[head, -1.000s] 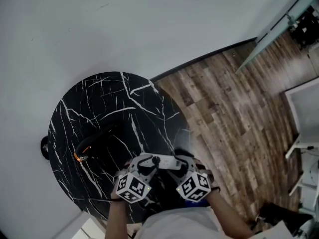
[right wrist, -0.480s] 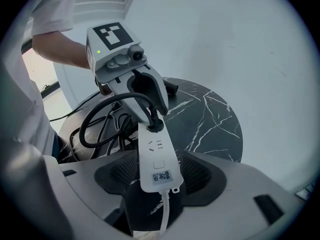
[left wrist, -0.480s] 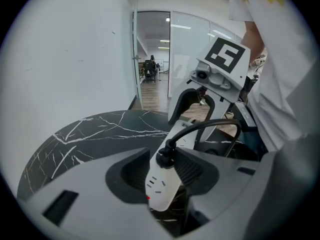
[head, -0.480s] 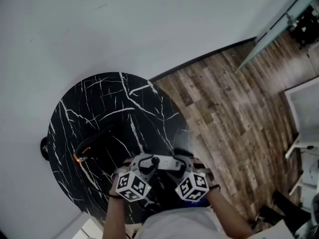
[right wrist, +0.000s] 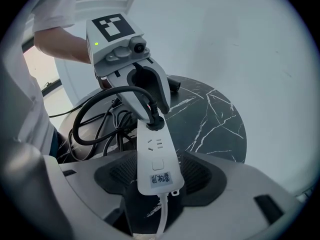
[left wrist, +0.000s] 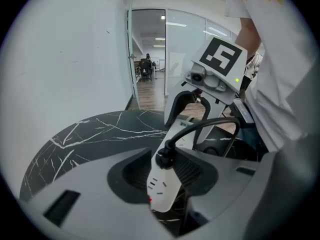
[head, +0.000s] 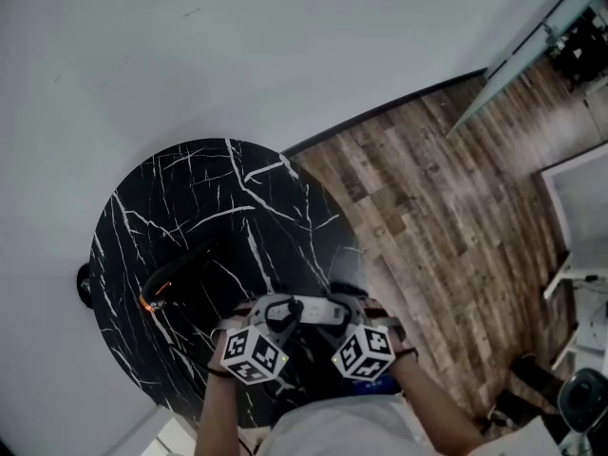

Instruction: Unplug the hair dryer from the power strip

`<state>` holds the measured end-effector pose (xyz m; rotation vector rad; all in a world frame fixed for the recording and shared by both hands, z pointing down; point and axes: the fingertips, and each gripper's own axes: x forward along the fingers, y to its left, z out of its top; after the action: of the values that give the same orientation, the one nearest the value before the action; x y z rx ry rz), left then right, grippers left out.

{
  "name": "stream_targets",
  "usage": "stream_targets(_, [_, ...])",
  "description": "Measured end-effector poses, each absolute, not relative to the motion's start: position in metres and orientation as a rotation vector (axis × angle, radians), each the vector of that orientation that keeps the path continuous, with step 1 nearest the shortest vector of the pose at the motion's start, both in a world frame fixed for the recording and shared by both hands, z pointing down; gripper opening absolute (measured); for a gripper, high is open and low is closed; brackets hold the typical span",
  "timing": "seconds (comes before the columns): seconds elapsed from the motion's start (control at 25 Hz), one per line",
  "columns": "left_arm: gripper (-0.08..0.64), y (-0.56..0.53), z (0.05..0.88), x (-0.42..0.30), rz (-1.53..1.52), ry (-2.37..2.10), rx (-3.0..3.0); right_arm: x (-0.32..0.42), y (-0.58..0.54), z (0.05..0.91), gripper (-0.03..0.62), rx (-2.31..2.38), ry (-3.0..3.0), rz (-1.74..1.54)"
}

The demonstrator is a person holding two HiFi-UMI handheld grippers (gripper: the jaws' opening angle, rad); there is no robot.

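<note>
Pose: left gripper (head: 273, 313) and right gripper (head: 348, 312) sit side by side at the near edge of the desk (head: 190, 198), both pitched steeply down onto the power strip (head: 312, 309).
Left jaws: just been closing; clenched on the strip's socket end, beside the plug (left wrist: 164, 159).
Right jaws: just been opening; released, with the strip's other end lying between them.
Materials: round black marble desk with white veins; smooth white plastic strip; ribbed dark pads (right wrist: 192, 176).
Plug: black, seated in the strip; its cord (left wrist: 215, 124) arches away.
Left gripper view only: red light (left wrist: 150, 200).
Right gripper view only: label (right wrist: 160, 178), white lead (right wrist: 162, 216).
</note>
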<state>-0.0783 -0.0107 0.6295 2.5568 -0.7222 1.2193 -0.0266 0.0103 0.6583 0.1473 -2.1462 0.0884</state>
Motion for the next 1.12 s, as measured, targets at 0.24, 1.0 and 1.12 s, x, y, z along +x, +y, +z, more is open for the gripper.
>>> stream_targets(0.24, [0.098,-0.0064,0.6305,-0.0741,1.235,-0.704,2.579,-0.0264,0.0104,0.6601,0.252,0.145,-2.145,0.065])
stream_targets(1.0, [0.074,-0.0043,0.6305,-0.0690,1.338,-0.530,2.708,-0.0291,0.0095,0.6652,0.253,0.142,-2.152,0.004])
stream_targets(1.12, [0.068,-0.0042,0.6352,-0.0705,1.293,-0.479,2.664,-0.0300,0.0089,0.6641,0.253,0.127,-2.166,0.008])
